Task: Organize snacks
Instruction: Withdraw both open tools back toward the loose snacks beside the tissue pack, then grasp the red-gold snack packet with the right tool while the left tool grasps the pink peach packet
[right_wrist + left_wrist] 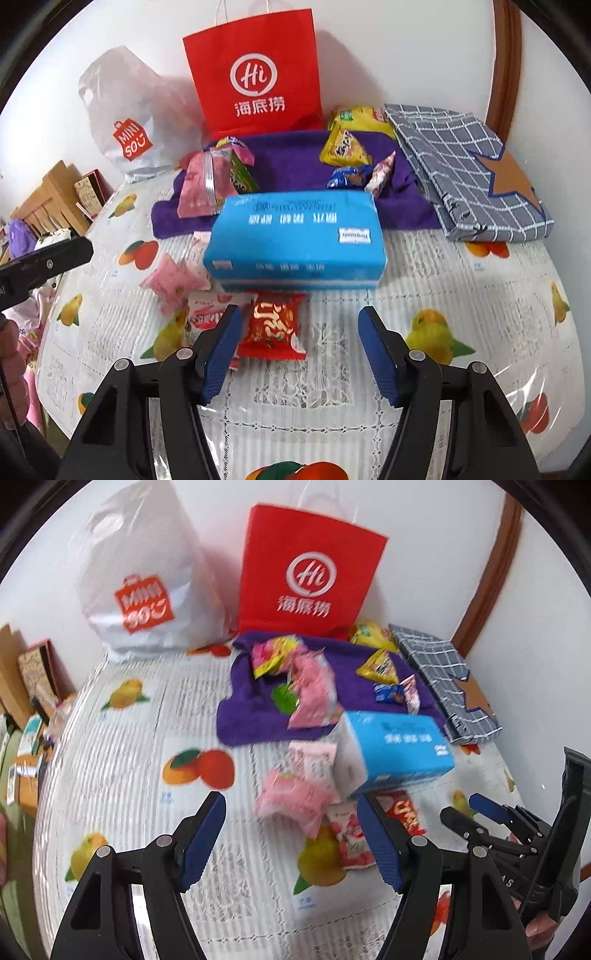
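Snack packs lie scattered on a fruit-print tablecloth [461, 280]. My right gripper [299, 347] hovers open over a red pack [275, 325], which lies between its fingers near the left one, untouched. Pink packs [173, 280] sit left of a blue tissue box [295, 240]. More pink, green, yellow [343, 147] and blue packs rest on a purple towel [288, 155]. In the left wrist view my left gripper [291, 834] stands open above the pink packs [291, 805] and a red-white pack [351, 842], holding nothing. The right gripper [472, 812] shows at the right edge.
A red paper bag [255, 74] and a white plastic bag [125, 122] stand against the back wall. A folded grey checked cloth [461, 162] lies at the right. Wooden furniture and boxes [55, 195] stand off the table's left edge.
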Tool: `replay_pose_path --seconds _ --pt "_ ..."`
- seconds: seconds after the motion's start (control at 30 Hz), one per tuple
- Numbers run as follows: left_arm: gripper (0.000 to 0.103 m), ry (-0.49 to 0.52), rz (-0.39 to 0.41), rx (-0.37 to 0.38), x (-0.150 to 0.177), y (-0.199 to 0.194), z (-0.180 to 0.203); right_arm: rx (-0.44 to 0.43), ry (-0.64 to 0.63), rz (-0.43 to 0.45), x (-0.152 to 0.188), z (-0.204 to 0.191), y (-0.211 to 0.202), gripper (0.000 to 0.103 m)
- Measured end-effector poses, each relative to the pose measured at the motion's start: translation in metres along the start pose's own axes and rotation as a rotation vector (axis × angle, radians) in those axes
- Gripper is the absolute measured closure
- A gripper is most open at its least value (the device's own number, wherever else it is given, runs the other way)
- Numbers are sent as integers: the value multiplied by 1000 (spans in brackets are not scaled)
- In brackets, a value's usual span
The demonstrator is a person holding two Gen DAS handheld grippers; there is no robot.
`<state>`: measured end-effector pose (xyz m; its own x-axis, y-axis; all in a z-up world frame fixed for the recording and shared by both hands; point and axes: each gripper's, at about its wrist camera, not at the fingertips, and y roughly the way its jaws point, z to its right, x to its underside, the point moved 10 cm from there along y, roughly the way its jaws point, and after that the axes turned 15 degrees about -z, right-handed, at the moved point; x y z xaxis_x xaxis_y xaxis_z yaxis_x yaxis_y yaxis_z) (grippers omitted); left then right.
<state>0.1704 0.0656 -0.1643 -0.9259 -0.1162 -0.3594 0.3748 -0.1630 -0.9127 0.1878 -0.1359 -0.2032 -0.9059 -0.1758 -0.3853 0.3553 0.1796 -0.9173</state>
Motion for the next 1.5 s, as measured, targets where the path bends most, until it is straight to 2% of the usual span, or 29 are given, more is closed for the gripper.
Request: replay_pose_path --seconds 0.13,0.37,0.53,0.67,0.73,0.8,1.17,1.5 --pt "31 -24 -24 -8 12 12 -14 -6 -3 -17 3 -3 17 47" --pt "31 -60 -58 -2 23 27 -36 -61 19 -70 -2 -10 52 47" --pt "31 -50 -66 6 23 36 -35 -69 10 -108 2 -14 74 47" --pt "31 -26 -90 13 20 50 -23 3 -43 -71 0 -17 77 47" --pt "31 -6 -103 8 16 58 -15 21 -73 -65 0 -17 76 60" --pt "31 23 -113 -9 12 65 -7 18 -85 -66 1 -13 74 61" --pt "31 97 -165 -73 5 96 10 101 -4 -36 6 60 61 61" --pt "32 111 -164 -105 -3 115 11 110 3 39 7 65 64 60"
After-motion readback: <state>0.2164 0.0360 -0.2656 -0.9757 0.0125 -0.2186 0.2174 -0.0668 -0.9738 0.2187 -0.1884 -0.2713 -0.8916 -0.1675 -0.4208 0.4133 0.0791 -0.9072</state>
